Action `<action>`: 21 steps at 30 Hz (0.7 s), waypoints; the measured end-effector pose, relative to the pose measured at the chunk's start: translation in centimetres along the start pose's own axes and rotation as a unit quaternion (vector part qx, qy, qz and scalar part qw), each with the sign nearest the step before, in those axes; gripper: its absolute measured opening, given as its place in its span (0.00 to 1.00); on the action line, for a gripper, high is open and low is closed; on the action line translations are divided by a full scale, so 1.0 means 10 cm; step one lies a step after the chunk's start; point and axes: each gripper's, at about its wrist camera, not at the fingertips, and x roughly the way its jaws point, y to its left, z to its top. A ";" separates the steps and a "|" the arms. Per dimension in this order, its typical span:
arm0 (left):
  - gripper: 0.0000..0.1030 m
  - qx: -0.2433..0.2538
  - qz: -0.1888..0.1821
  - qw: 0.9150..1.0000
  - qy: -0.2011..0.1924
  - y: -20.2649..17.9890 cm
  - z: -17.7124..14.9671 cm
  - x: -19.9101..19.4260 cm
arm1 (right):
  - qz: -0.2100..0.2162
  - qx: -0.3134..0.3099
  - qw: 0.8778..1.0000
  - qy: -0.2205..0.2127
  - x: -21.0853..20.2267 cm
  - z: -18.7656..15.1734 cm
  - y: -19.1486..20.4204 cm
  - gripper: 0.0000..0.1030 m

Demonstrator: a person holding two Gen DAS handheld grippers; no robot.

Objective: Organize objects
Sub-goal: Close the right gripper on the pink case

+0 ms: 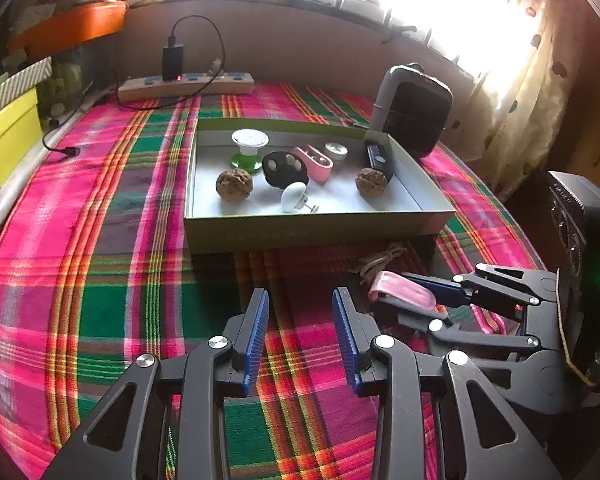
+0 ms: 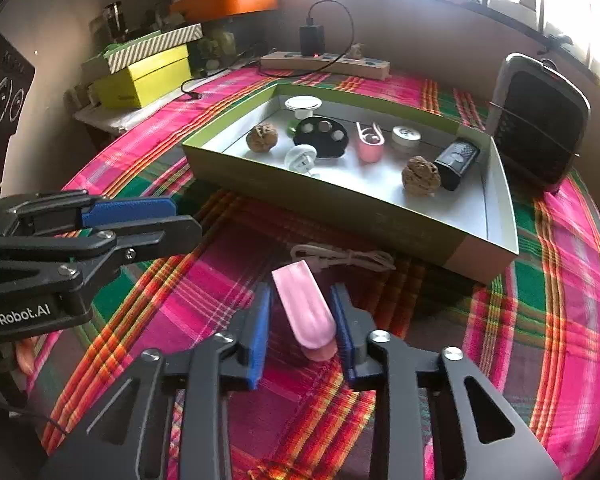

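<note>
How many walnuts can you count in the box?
2: one walnut near the box's left end, another walnut toward its right end beside the black device. None appear hidden.

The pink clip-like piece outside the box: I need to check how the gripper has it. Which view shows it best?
The right wrist view: the pink piece lies full length between the right gripper fingers, close and unobstructed. The left wrist view shows only part of it, smaller and near the edge, from the side, with the gripper's fingers hiding the rest.

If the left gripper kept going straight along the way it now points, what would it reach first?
Probably the bare plaid tablecloth just ahead of the empty left gripper; the front wall of the cardboard box stands beyond that. Depth is hard to judge through the fisheye.
</note>
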 end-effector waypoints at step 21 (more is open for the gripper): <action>0.31 0.052 -0.036 0.998 0.022 -0.31 0.17 0.25 | -0.035 0.077 0.996 -0.005 -0.23 -0.24 -0.41 0.18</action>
